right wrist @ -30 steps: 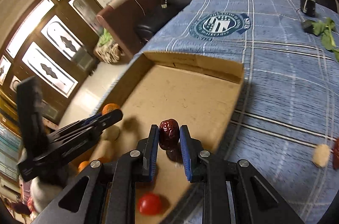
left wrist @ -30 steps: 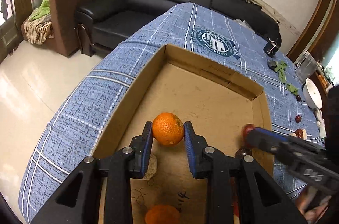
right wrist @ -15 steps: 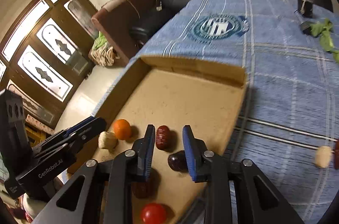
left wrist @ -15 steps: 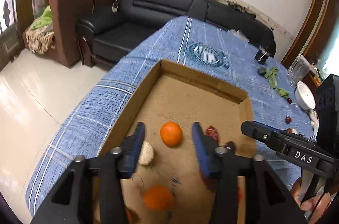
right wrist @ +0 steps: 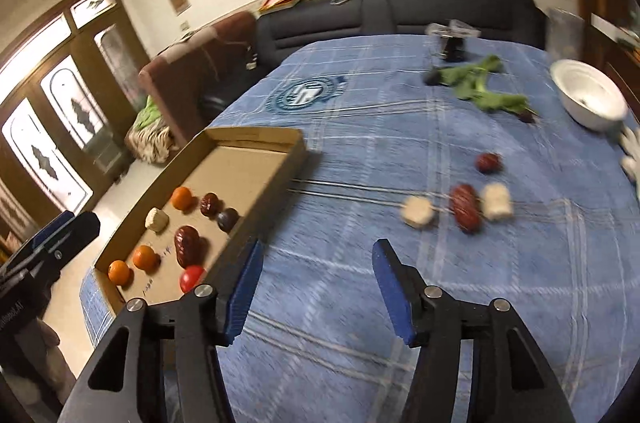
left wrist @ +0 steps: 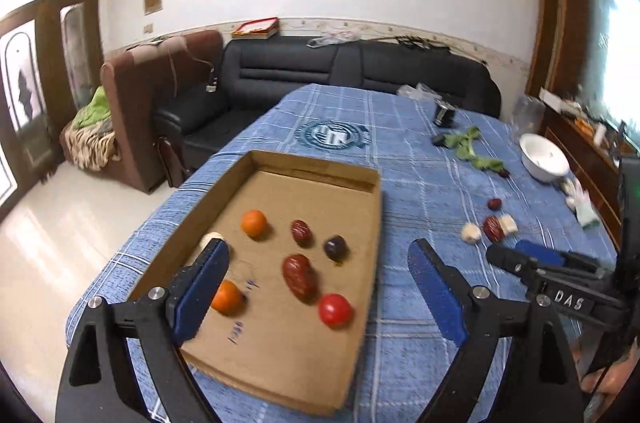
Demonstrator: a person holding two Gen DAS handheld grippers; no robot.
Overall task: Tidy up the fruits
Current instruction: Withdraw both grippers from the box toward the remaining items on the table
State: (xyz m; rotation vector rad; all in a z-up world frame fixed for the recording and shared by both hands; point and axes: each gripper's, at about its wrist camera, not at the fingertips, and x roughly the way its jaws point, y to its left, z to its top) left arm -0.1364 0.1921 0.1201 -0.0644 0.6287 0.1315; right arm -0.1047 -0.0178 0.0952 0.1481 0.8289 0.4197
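Note:
A shallow cardboard tray [left wrist: 360, 179] [right wrist: 256, 137] lies on the blue checked tablecloth. It holds oranges [left wrist: 254, 222] [right wrist: 182, 198], red dates [left wrist: 299, 278] [right wrist: 187, 245], a dark plum [left wrist: 335, 248], a red tomato [left wrist: 335, 310] [right wrist: 191, 277] and a pale piece [right wrist: 156, 219]. My left gripper [left wrist: 318, 293] is open and empty, raised above the tray's near end. My right gripper [right wrist: 316, 287] is open and empty over bare cloth right of the tray. Loose on the cloth are a long red date [right wrist: 465, 207], a small red fruit [right wrist: 488, 162] and two pale pieces [right wrist: 418, 211] [right wrist: 497, 200].
A white bowl [right wrist: 588, 99] and green leaves [right wrist: 480, 83] lie at the far right of the table, with a small dark jar [right wrist: 452, 45] behind. A black sofa [left wrist: 320, 71] and brown armchair [left wrist: 160, 95] stand beyond the table's far edge.
Both grippers let go of their fruit, the orange and the date, in the tray, opened wide and drew back and up. The right gripper swung right over the cloth.

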